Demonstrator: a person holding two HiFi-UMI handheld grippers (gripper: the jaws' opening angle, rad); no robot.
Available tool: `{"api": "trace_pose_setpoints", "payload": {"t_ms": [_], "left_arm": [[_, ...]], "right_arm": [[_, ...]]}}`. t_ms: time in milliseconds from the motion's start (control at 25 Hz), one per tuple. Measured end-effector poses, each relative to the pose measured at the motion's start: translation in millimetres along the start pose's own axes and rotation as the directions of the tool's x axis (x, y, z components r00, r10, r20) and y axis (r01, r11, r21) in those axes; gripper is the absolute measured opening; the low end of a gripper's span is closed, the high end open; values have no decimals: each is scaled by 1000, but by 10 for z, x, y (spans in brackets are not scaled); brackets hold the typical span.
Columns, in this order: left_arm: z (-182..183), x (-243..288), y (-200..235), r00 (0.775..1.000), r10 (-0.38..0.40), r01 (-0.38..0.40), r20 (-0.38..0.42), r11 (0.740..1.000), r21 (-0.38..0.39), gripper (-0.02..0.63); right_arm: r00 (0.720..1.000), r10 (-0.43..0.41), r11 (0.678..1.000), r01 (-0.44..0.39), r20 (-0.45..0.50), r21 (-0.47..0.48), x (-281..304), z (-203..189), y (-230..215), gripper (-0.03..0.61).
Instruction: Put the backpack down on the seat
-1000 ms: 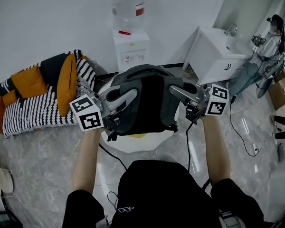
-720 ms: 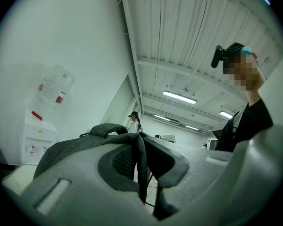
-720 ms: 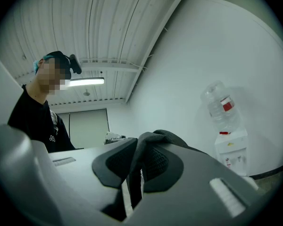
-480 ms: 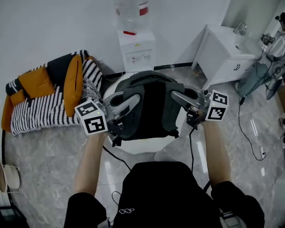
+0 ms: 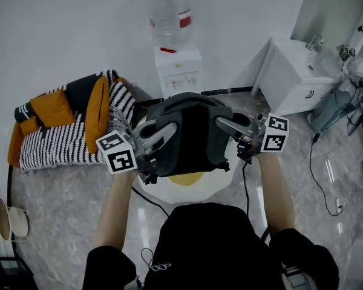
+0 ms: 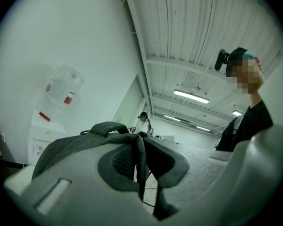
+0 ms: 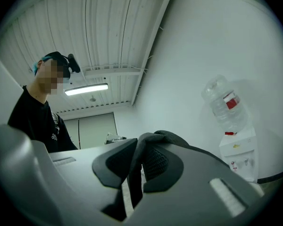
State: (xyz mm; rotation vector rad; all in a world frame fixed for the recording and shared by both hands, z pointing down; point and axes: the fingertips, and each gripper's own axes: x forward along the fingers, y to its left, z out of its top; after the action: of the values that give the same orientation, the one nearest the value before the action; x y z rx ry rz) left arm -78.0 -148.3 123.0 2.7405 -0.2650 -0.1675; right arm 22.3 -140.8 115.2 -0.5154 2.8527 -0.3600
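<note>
Straight ahead in the head view, the grey-and-black backpack (image 5: 190, 132) hangs between the two tongs over the white round seat (image 5: 216, 179), whose rim and yellow centre show at the bag's six o'clock. Whether bag and seat touch cannot be told. The left tongs (image 5: 168, 128) meet the bag at its nine o'clock, the right tongs (image 5: 224, 122) at its three o'clock. A water dispenser (image 5: 178, 71) stands at twelve o'clock, striped bedding with orange cushions (image 5: 54, 153) at nine o'clock, and a white cabinet (image 5: 290, 77) at two o'clock.

Looking along the left gripper view, the left tongs (image 6: 141, 159) are clamped on a fold of the backpack's dark strap (image 6: 140, 173). The bag's grey body (image 6: 75, 142) rises at ten o'clock, and the person (image 6: 247, 121) stands at two o'clock.

Along the right gripper view, the right tongs (image 7: 140, 161) are likewise clamped on a strap fold of the backpack (image 7: 172, 136). The dispenser is at three o'clock and the person at ten o'clock.
</note>
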Motion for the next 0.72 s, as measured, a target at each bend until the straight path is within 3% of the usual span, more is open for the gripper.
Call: {"api": "trace_pose_setpoints", "payload": {"t_ms": [200, 440, 720], "left_arm": [[-58, 4, 49, 1000, 22, -22, -2, 1000, -10, 29], [-47, 613, 214, 999, 48, -48, -16, 999, -19, 29], [-168, 771, 199, 997, 72, -73, -29, 997, -32, 29]], "right_arm": [[1000, 11, 1000, -11, -12, 8, 1, -31, -49, 40], [999, 33, 999, -32, -18, 23, -405, 175, -486, 40], [999, 50, 998, -50, 3, 46, -576, 138, -577, 40]]}}
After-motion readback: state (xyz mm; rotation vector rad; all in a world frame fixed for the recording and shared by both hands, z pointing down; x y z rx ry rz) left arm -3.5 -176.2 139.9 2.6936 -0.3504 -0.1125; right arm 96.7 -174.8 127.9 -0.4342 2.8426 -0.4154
